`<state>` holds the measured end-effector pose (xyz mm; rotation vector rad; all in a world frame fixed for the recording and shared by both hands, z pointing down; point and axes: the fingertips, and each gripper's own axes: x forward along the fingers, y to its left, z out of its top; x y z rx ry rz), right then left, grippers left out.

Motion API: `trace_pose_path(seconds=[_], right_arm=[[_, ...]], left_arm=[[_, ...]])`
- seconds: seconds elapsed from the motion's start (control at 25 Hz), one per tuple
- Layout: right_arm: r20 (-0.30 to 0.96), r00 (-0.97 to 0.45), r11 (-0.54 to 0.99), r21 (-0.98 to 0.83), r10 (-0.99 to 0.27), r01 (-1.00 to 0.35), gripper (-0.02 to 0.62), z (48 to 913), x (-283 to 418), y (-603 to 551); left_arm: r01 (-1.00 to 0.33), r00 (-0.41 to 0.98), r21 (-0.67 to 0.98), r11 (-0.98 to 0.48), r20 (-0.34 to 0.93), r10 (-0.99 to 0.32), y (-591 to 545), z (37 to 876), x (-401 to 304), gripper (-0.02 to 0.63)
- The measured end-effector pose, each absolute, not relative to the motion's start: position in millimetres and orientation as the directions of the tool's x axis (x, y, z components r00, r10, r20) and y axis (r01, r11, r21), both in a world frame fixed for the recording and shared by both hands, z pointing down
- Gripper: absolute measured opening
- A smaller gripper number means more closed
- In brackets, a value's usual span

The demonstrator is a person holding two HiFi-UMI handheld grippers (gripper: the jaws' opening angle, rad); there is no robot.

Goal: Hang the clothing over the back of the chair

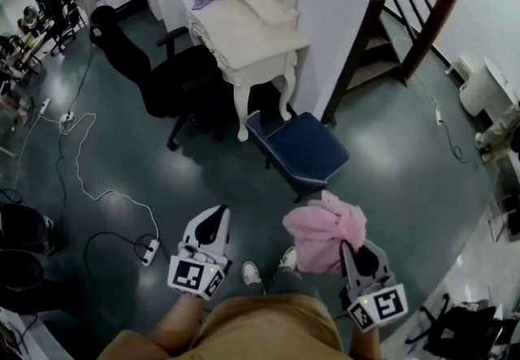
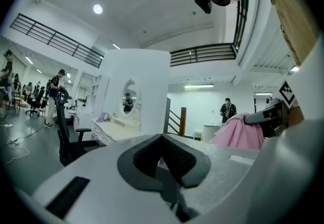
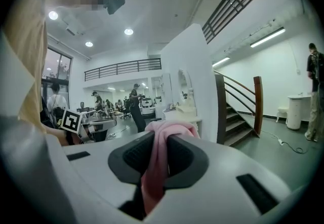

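Clamped pink clothing (image 1: 325, 228) bunched between the jaws of right gripper (image 1: 351, 251) at lower right of the head view, probably to carry it clear of the floor. Held left gripper (image 1: 213, 219) at lower left with jaws together on nothing, likely spare for spreading. Stood well apart from black office chair (image 1: 122, 45) at upper left. Found no readable writing or brand, only square markers.

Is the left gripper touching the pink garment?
Apart. The head view shows floor between the left gripper and the pink garment, which the right gripper holds.
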<state>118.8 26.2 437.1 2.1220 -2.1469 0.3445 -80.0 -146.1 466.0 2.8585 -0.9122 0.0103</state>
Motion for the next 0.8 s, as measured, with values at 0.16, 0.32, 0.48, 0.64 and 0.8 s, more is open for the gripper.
trace_pose_path(seconds=[0.16,0.32,0.48,0.64,0.8], right_arm=[[0.232,-0.064,0.041,-0.105,-0.971,-0.994,0.057,441,147,-11],[0.225,-0.161,0.135,-0.125,-0.961,-0.983,0.057,439,165,-47],[0.218,-0.254,0.227,-0.141,-0.942,-0.964,0.057,438,177,-76],[0.210,-0.330,0.304,-0.148,-0.920,-0.941,0.057,440,176,-100],[0.195,-0.404,0.377,-0.164,-0.894,-0.912,0.057,437,164,-123]], left_arm=[[-0.609,0.792,0.130,-0.783,0.048,-0.608,-176,466,-58,0.004],[-0.654,0.754,0.132,-0.745,0.034,-0.656,-200,456,-42,0.004],[-0.684,0.727,0.104,-0.722,0.023,-0.686,-223,444,-22,0.004],[-0.728,0.684,0.085,-0.680,0.026,-0.729,-232,444,-25,0.003],[-0.760,0.649,0.080,-0.645,0.046,-0.759,-234,448,-34,0.003]])
